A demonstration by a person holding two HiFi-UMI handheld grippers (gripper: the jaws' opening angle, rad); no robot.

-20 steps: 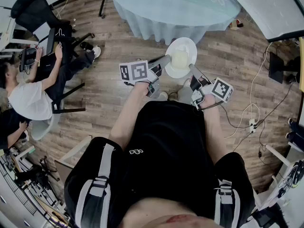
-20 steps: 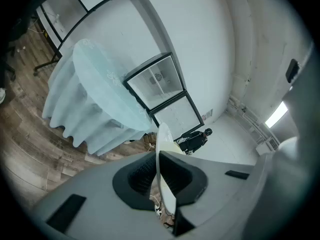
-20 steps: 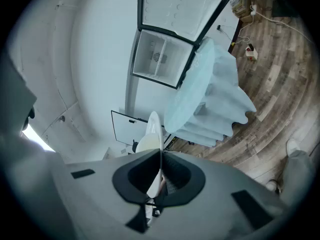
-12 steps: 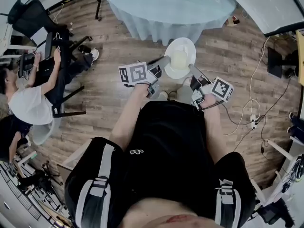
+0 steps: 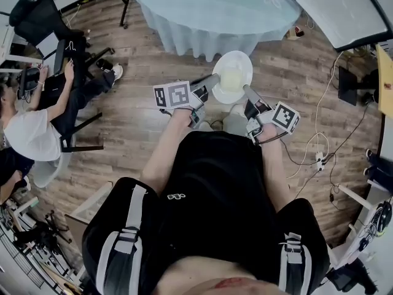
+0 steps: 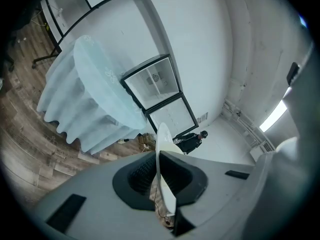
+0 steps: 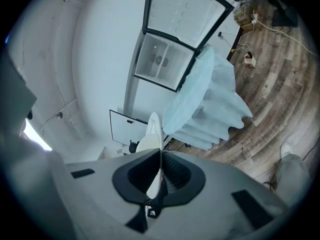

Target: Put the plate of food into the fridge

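Plate of food (image 5: 232,77) clamped at opposite rim edges by left gripper (image 5: 215,80) and right gripper (image 5: 247,92), carried above floor (image 5: 147,72); room shifted slightly (person turning); fridge (image 7: 172,39) lies beyond table (image 5: 215,11)

Wood floor (image 5: 141,103), draped round table (image 5: 215,8) (white walls (image 6: 200,44))

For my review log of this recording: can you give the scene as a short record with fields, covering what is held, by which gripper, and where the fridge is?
held item: plate of food, white, pale food on it
left hand-held gripper: shut on the plate's left rim
right hand-held gripper: shut on the plate's right rim
plate position: carried above the wooden floor, beside the cloth-covered round table
fridge: beyond the table, plate not yet in it
others: seated person at far left
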